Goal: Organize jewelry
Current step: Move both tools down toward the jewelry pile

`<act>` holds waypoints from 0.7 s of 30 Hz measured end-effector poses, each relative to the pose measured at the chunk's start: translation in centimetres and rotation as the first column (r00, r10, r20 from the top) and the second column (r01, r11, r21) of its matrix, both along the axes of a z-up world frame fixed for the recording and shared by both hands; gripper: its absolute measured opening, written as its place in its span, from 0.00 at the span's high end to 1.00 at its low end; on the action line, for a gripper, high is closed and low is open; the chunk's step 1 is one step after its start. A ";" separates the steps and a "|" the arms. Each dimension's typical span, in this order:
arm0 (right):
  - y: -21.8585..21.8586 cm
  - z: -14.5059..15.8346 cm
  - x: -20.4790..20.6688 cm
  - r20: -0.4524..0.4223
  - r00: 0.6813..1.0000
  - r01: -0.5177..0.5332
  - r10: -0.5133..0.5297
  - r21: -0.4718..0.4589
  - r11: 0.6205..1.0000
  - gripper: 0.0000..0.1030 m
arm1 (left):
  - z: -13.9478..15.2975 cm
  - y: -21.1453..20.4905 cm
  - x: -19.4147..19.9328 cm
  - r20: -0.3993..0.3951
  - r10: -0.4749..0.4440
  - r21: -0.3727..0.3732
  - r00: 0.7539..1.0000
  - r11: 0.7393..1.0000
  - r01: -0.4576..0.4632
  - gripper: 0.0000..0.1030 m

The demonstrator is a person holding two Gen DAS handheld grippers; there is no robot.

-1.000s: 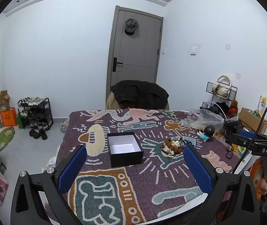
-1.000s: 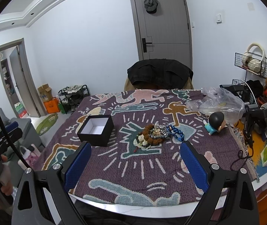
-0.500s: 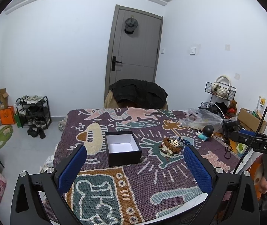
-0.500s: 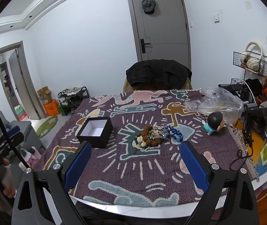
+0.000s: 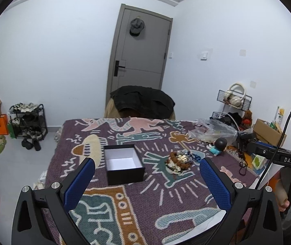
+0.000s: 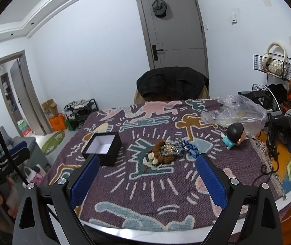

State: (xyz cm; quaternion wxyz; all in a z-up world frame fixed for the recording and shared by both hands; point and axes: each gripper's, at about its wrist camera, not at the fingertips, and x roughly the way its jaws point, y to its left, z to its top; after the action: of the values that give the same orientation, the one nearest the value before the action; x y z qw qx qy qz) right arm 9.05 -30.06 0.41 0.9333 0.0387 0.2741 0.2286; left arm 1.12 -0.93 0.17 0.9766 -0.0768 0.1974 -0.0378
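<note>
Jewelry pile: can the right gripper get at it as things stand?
Probably yes. The right gripper is open and empty, the jewelry pile lies uncovered straight ahead on the blanket, and the black box sits off to its left, clear.

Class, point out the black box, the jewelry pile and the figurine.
black box (image 6: 102, 148): right wrist view, white inner floor.
jewelry pile (image 6: 163, 153): right wrist view, brown beaded bracelet.
figurine (image 6: 235, 131): right wrist view, black-haired head.

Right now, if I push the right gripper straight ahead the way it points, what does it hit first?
Probably the jewelry pile. The right gripper is open, and the pile lies between its fingers' lines, just ahead on the patterned cloth. The black box sits off to the left. Height above the cloth is unclear.
</note>
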 end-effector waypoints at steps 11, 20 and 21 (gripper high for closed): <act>-2.1 -1.2 4.0 -0.045 0.997 0.057 -0.056 0.025 0.998 0.16 | -1.1 -1.5 5.4 -0.088 -0.065 -0.032 0.994 0.998 0.062 0.19; -3.1 -4.1 8.5 -0.160 0.984 0.081 -0.075 0.036 0.996 0.33 | -1.8 -3.7 10.0 -0.175 -0.135 -0.036 0.975 0.991 0.130 0.27; -3.2 -4.5 8.9 -0.172 0.982 0.086 -0.078 0.037 0.996 0.33 | -1.8 -3.9 10.4 -0.183 -0.142 -0.039 0.973 0.990 0.137 0.28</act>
State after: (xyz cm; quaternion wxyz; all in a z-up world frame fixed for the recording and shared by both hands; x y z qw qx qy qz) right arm 17.93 -33.25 -4.10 0.9140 0.0898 0.3460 0.1918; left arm 11.57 -4.86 -1.67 0.9477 -0.0787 0.2920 -0.1016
